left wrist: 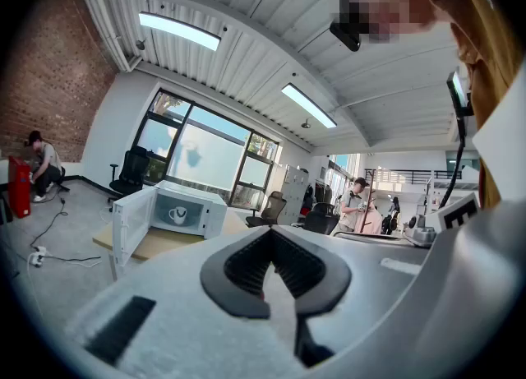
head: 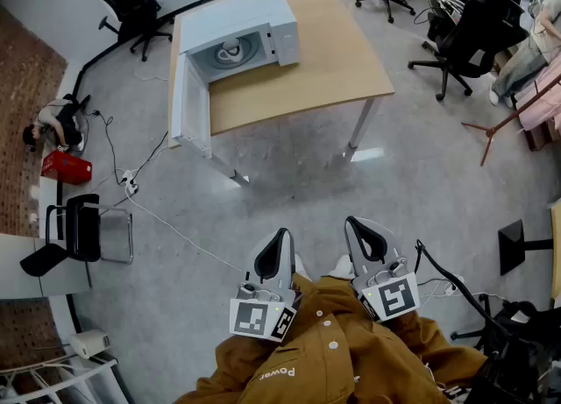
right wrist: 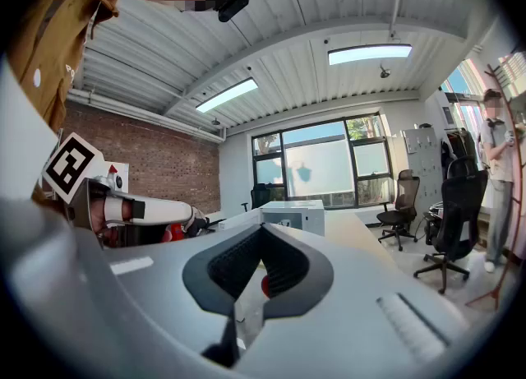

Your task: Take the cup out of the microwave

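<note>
A white microwave (head: 263, 21) stands on the far left part of a wooden table (head: 333, 60), with its door (head: 193, 104) swung wide open toward me. Inside it sits a white cup (head: 230, 50), also seen in the left gripper view as a cup (left wrist: 177, 215) with a dark mark. Both grippers are held close to my body, well short of the table. My left gripper (head: 282, 236) is shut with nothing in it. My right gripper (head: 352, 222) is likewise shut and holds nothing. Both point level toward the microwave (left wrist: 185, 213).
Grey floor lies between me and the table. Cables (head: 166, 227) trail across it at the left, near a black chair (head: 83, 227). A person (head: 54, 124) crouches by a red box (head: 66, 166). Office chairs (head: 469, 38) stand at the right and far end.
</note>
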### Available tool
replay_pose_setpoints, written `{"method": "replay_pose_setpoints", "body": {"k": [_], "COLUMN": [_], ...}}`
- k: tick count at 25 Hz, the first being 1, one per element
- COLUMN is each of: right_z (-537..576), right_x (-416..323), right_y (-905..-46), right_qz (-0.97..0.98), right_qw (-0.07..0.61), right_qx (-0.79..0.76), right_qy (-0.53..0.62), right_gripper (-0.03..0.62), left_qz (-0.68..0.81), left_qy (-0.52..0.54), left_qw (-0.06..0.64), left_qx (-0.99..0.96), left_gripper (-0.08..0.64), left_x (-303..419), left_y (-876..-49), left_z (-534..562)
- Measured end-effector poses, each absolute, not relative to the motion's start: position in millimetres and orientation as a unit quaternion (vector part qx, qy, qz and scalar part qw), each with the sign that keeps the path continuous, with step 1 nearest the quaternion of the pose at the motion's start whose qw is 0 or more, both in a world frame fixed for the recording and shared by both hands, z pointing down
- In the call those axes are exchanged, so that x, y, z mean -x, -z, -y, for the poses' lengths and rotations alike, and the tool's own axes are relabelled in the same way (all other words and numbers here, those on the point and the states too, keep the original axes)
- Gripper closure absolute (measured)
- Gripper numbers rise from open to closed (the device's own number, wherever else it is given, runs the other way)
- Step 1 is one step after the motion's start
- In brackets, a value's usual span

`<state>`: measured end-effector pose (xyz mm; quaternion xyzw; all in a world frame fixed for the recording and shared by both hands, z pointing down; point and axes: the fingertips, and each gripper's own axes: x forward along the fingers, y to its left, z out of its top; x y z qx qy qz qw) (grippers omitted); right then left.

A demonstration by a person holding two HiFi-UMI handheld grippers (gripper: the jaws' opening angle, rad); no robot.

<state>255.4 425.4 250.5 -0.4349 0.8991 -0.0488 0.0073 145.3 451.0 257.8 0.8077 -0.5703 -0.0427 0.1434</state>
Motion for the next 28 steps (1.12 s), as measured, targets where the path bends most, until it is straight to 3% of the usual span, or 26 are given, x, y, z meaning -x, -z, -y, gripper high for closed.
{"method": "replay_pose_setpoints", "body": {"k": [6, 11, 21, 24, 28], "right_z": [-434.4, -434.9, -436.0, -432.3, -428.4], "right_x": [-246.8, -224.6, -193.1, -178.7, -173.4], "right_y": [-265.6, -253.9, -258.9, -259.1, -266.0], "right_qz": [-0.9, -0.907, -0.905, -0.901, -0.888], "right_qw": [-0.039, -0.011, -0.02, -0.012, -0.014], "right_qx": [0.429, 0.417, 0.42, 0.429, 0.455], "right_qy": [0.065, 0.05, 0.066, 0.064, 0.065], "right_gripper": [0.588, 0.588, 0.586, 0.547, 0.545], "left_qz": [0.575, 0.575, 0.584, 0.589, 0.59], "left_qy": [0.049, 0.048, 0.052, 0.055, 0.053], "left_qw": [0.146, 0.148, 0.155, 0.154, 0.167], "left_qx": [-0.804, -0.803, -0.795, -0.792, -0.788], "left_gripper": [0.557, 0.557, 0.557, 0.557, 0.557], "left_x": [-131.8, -119.0, -67.2, -41.0, -18.5], "left_y": [-255.8, -256.4, -260.3, -263.5, -277.4], "left_z": [-456.5, -459.7, -468.7, -469.5, -465.3]}}
